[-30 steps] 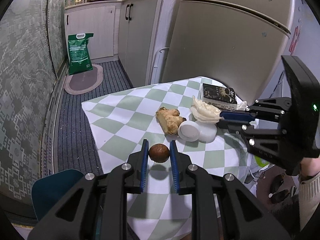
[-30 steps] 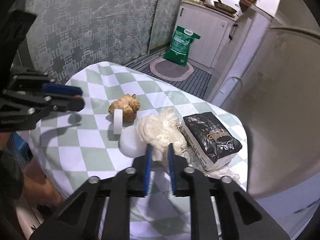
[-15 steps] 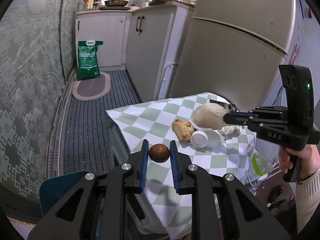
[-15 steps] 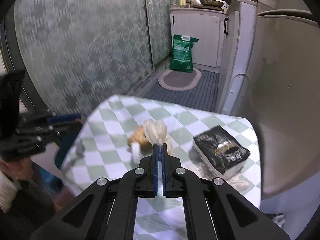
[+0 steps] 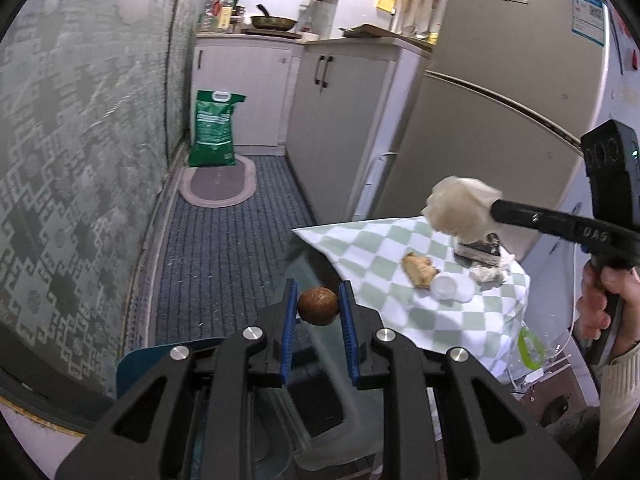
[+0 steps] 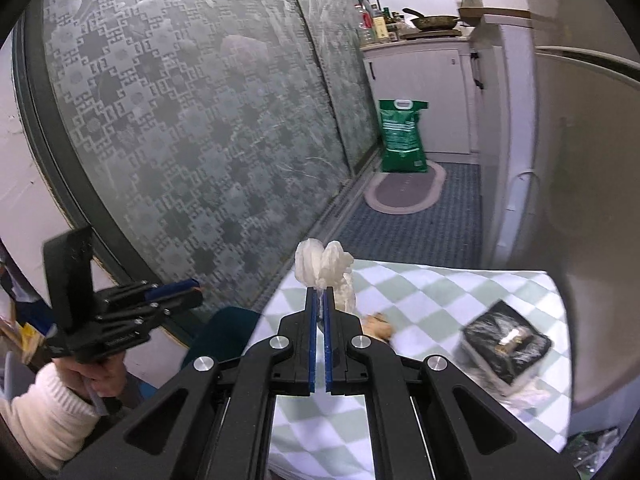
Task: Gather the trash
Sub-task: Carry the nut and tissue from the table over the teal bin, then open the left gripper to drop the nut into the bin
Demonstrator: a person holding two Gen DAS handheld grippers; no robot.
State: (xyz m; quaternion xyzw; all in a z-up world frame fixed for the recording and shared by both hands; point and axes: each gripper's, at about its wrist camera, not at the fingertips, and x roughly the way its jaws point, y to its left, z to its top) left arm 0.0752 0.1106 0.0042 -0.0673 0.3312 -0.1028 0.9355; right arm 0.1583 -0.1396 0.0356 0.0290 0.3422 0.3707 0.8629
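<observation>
Your left gripper [image 5: 318,306] has its blue pads closed on a round brown fruit [image 5: 318,305], held clear of the checked tablecloth [image 5: 376,252], which lies ahead and to its right. Your right gripper [image 6: 319,300] is pinched nearly flat on a crumpled white wad [image 6: 326,270], perhaps tissue or plastic, lifted above the cloth. Beyond its tips on the cloth sit a ginger root [image 5: 418,270], a white lid [image 5: 444,287] and a black packet [image 6: 506,346].

Open floor [image 5: 224,248] stretches toward 12 o'clock past the counter [image 5: 384,248] — bounded by the patterned glass door [image 5: 80,140] at 9 and the fridge [image 5: 500,120] at 2. Ginger [image 5: 416,270], white lid [image 5: 444,290] and black packet [image 5: 478,250] crowd the counter's 3 o'clock end.
</observation>
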